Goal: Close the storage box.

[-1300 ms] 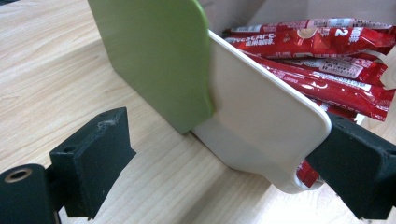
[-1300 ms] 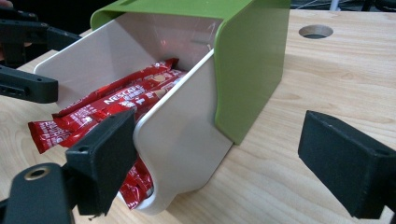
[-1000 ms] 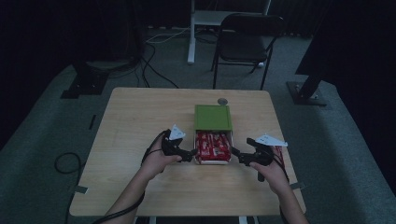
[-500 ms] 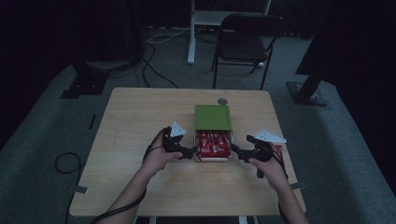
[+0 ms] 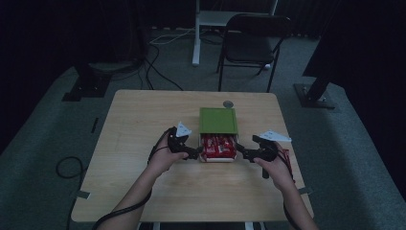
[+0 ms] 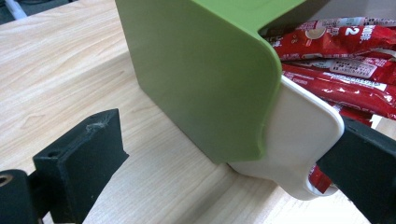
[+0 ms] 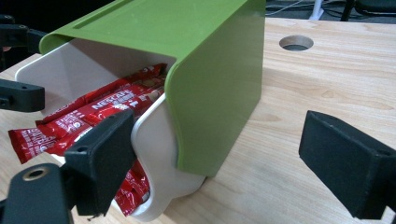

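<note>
A light wooden table [image 5: 143,124] stands on grey carpet [image 5: 43,143] in a dim room. A black folding chair [image 5: 253,43] sits beyond its far edge, beside a white stand [image 5: 196,38]. Cables [image 5: 158,62] trail across the floor.

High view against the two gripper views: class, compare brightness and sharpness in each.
High view: dim, room nearly black, table lit softly. Left gripper view: bright, green cover crisp, near jaws slightly soft. Right gripper view: bright, red packets readable, jaws loom large and a little soft.
</note>
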`<act>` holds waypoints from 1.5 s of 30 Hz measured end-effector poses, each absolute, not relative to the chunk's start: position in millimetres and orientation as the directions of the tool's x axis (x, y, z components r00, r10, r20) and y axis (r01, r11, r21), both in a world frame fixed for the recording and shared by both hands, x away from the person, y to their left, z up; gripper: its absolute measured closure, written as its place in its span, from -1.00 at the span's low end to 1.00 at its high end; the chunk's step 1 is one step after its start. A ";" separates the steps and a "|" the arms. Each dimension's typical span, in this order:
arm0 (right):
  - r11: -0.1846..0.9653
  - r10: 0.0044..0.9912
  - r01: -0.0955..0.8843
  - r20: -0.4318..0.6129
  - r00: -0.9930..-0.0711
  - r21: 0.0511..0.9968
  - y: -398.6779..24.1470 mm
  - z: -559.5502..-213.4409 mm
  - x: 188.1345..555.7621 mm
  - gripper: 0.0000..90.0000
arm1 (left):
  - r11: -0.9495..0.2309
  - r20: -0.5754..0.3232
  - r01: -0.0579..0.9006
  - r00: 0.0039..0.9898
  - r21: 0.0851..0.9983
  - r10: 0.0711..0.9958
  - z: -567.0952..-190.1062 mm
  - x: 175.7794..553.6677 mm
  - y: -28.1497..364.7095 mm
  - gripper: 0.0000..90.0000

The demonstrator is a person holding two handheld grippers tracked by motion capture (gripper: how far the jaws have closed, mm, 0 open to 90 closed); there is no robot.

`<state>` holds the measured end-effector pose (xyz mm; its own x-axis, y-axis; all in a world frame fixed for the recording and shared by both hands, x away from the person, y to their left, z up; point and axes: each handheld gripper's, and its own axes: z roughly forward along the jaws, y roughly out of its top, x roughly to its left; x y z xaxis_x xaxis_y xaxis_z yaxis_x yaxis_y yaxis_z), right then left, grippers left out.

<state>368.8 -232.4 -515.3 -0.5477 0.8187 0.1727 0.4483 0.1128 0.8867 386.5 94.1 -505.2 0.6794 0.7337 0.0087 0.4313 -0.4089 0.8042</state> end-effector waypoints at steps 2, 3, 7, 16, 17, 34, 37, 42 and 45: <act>0.115 0.820 0.447 0.169 -0.547 0.887 -231.9 -515.2 371.0 -0.75 | -0.408 0.008 0.433 0.678 0.804 0.735 -505.4 388.3 94.0 -0.92; 0.115 0.821 0.448 0.169 -0.545 0.887 -231.5 -515.2 371.9 -0.75 | -0.408 0.009 0.433 0.677 0.804 0.736 -505.4 389.3 94.0 -0.92; 0.113 0.825 0.445 0.165 -0.540 0.888 -230.0 -515.5 375.6 -0.75 | -0.406 0.011 0.435 0.672 0.804 0.741 -505.8 392.8 93.5 -0.92; 0.101 0.832 0.452 0.174 -0.527 0.886 -228.3 -516.8 383.8 -0.75 | -0.406 0.020 0.436 0.662 0.803 0.749 -506.6 400.5 92.6 -0.92; 0.099 0.832 0.453 0.176 -0.526 0.886 -228.2 -516.8 384.6 -0.75 | -0.406 0.022 0.435 0.661 0.803 0.751 -506.7 400.9 92.4 -0.92; 0.092 0.849 0.441 0.161 -0.503 0.893 -225.3 -517.1 391.0 -0.75 | -0.418 0.045 0.447 0.639 0.791 0.768 -507.5 408.8 88.5 -0.92; 0.082 0.852 0.444 0.169 -0.496 0.892 -225.1 -517.9 391.0 -0.76 | -0.417 0.044 0.445 0.640 0.792 0.767 -508.0 409.6 88.1 -0.92; 0.082 0.853 0.446 0.169 -0.493 0.891 -224.8 -517.9 391.5 -0.77 | -0.420 0.048 0.446 0.638 0.790 0.768 -508.1 411.4 87.0 -0.92; 0.085 0.856 0.444 0.163 -0.491 0.892 -223.9 -517.6 391.7 -0.77 | -0.420 0.053 0.441 0.636 0.793 0.770 -508.1 412.0 86.0 -0.92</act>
